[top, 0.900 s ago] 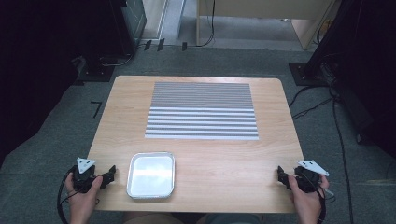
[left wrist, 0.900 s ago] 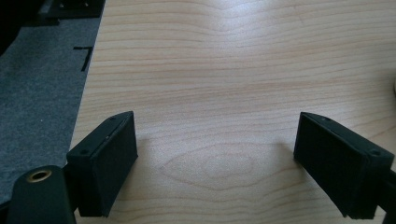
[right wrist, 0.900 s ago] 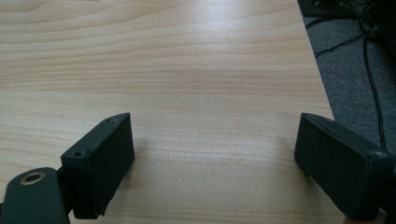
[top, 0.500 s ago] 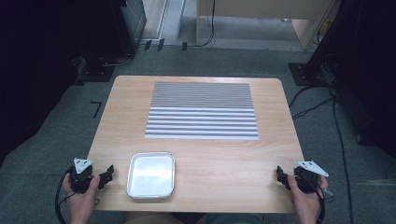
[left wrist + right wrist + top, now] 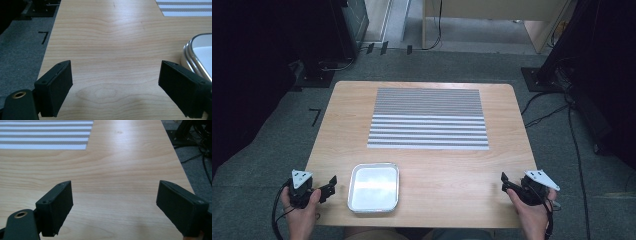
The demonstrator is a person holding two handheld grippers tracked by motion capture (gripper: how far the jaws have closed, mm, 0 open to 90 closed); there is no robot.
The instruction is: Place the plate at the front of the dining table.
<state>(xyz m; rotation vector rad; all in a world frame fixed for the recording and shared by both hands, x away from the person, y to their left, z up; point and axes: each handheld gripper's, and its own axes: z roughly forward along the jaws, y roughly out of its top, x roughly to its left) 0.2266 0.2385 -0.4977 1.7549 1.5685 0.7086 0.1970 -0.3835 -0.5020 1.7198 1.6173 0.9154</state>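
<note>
On my light wooden desk (image 5: pixel 432 170) I see one container: a shallow, square metal tray with rounded corners (image 5: pixel 373 187), sitting near the front edge, left of centre. I can make out nothing inside it; its bottom shows bare and shiny. In my left gripper view a corner of its rim curves in at the right, just beyond the right jaw.

Farther back, in the middle of the desk, lies a flat grey-and-white striped mat (image 5: pixel 428 119), fine stripes on its far half and broader ones on its near half. It sits well apart from the tray.

My left tongs (image 5: pixel 330 184) hover at the desk's front left corner, just beside the tray, jaws wide apart with bare wood between them. My right tongs (image 5: pixel 505 181) are at the front right corner, jaws likewise spread and gripping nothing.

Dark equipment and black cables (image 5: pixel 572 125) lie on the grey carpet around the desk.
</note>
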